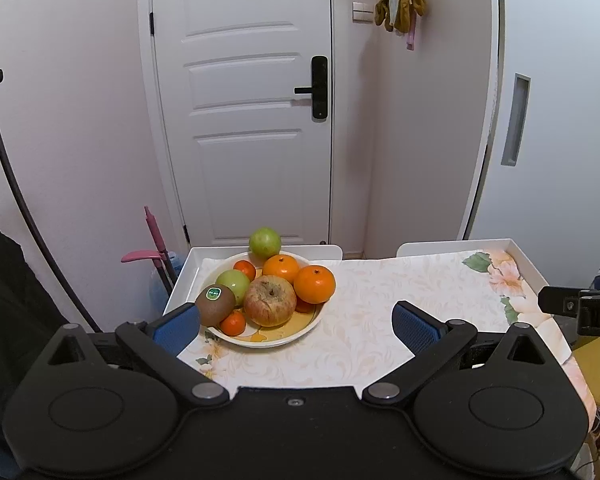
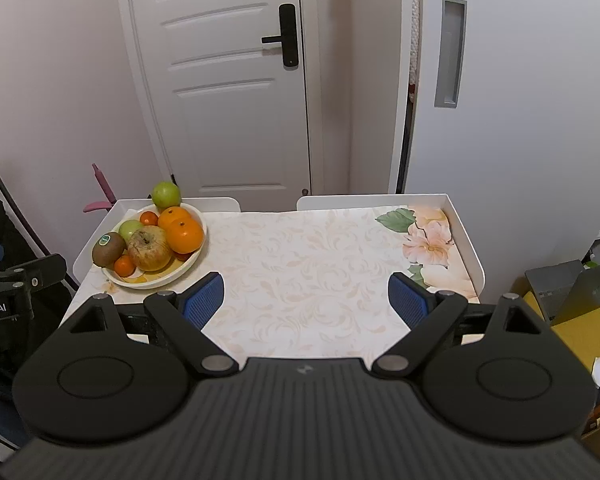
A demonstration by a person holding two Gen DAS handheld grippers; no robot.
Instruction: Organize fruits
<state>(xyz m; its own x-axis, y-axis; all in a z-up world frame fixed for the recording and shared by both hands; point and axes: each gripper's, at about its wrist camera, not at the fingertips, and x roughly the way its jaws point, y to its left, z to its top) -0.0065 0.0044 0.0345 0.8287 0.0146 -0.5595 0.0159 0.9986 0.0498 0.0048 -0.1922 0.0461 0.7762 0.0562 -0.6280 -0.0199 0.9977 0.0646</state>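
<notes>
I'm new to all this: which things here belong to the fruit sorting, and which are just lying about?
For the job: bowl, kiwi, apple, oranges, green apples, left claw, right claw.

Just about: door, hangers, pink tool, boxes.

Glossy cream ceramic-looking bowl [image 1: 284,342]; matt floral-print tablecloth [image 2: 308,272]; fuzzy brown kiwi [image 1: 215,305]; wrinkled dull red-yellow apple [image 1: 270,300]; shiny dimpled oranges [image 1: 314,284]; ribbed blue rubbery finger pads [image 2: 406,304].
</notes>
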